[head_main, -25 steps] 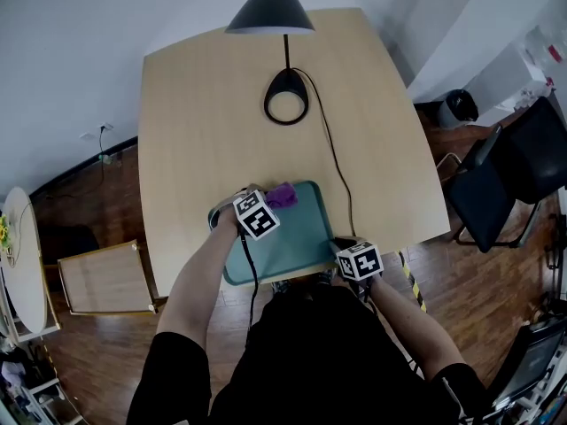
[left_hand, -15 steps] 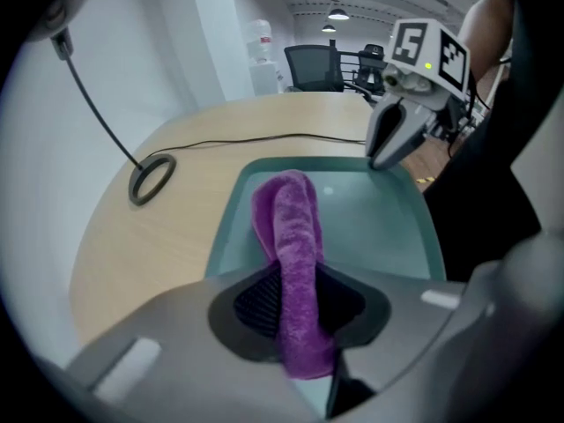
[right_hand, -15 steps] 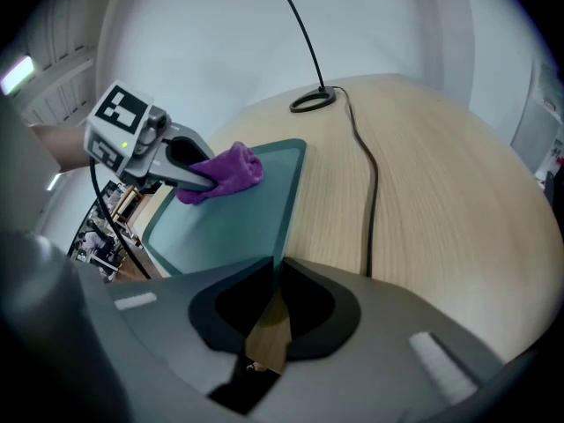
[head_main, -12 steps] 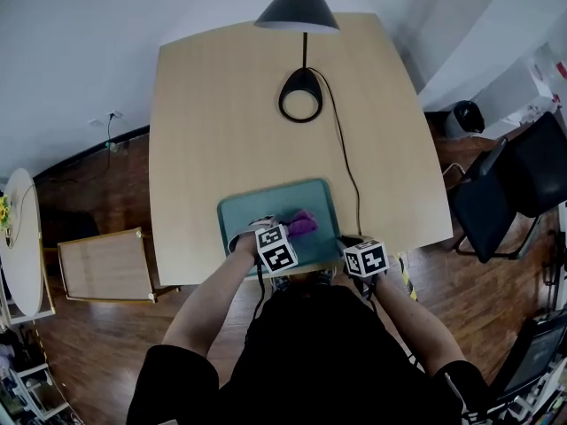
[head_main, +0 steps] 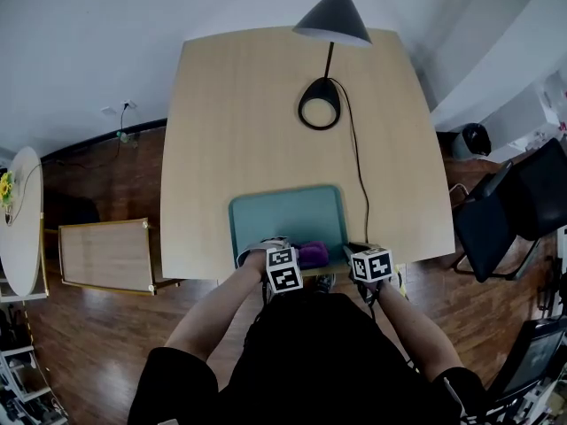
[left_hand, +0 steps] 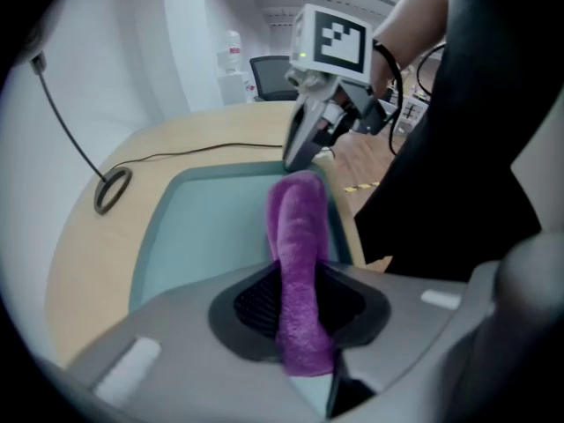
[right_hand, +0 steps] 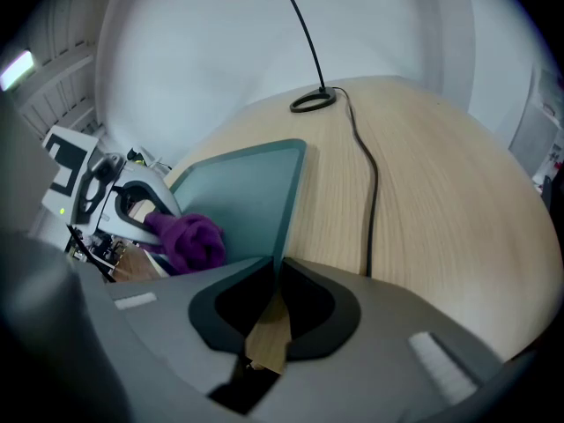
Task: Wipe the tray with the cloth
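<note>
A teal tray (head_main: pixel 285 218) lies at the near edge of the wooden table (head_main: pixel 239 104). My left gripper (head_main: pixel 298 259) is shut on a purple cloth (head_main: pixel 313 254), which rests on the tray's near edge, right of centre. In the left gripper view the cloth (left_hand: pixel 300 236) runs out from between the jaws onto the tray (left_hand: pixel 211 227). My right gripper (head_main: pixel 349 251) is shut on the tray's near right corner. In the right gripper view the tray's rim (right_hand: pixel 286 201) runs into the closed jaws, with the cloth (right_hand: pixel 189 241) and the left gripper (right_hand: pixel 132 208) just to the left.
A black desk lamp (head_main: pixel 333 18) stands at the table's far side, its ring base (head_main: pixel 320 113) and cord (head_main: pixel 359 184) running down past the tray's right side. On the floor are a black chair (head_main: pixel 518 202) at right and a wooden crate (head_main: pixel 104 255) at left.
My left gripper has dragged the cloth from the tray's far left part across to its near edge, close to the right gripper. The right gripper has stayed on the tray's corner.
</note>
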Available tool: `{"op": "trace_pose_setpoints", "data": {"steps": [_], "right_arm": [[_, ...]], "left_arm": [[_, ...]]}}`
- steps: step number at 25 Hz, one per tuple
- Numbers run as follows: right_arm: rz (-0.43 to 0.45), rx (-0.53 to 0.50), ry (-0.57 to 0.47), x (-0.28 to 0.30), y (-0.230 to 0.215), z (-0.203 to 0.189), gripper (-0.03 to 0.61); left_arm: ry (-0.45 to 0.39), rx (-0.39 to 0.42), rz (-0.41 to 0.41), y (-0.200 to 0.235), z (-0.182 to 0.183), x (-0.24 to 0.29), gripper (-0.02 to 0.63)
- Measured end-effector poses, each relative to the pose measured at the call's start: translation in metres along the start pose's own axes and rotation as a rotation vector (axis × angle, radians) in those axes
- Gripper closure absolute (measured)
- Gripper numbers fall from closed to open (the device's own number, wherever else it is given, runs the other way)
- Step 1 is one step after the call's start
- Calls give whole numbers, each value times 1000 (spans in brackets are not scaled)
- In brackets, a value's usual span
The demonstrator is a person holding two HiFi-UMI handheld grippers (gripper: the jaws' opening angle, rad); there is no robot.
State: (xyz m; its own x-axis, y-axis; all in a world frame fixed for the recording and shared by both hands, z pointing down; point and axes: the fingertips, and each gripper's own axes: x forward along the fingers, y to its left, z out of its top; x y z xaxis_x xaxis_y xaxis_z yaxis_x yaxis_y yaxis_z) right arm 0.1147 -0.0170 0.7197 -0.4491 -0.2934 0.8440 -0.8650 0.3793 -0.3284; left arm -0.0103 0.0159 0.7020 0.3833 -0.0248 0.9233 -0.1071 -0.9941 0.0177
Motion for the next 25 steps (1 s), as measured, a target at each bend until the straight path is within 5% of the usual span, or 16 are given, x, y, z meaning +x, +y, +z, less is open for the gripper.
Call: {"op": "trace_pose_setpoints", "data": {"steps": [8,14,19,25], "right_arm": [[-8,2,0,-3,1,2,543],[-10,3,-12,-2,2,1,543],[-11,4,-16,-2,1,1,543],[-23,-1,-9,0,-3,-2,543]], "left_arm": [[117,-76,137,111,-52,-21,508],[156,-207,261,168,-84,-37,506],[156,-162,271,154,-79,-35,506],[76,-169,157,79,-61,-28,508]]}}
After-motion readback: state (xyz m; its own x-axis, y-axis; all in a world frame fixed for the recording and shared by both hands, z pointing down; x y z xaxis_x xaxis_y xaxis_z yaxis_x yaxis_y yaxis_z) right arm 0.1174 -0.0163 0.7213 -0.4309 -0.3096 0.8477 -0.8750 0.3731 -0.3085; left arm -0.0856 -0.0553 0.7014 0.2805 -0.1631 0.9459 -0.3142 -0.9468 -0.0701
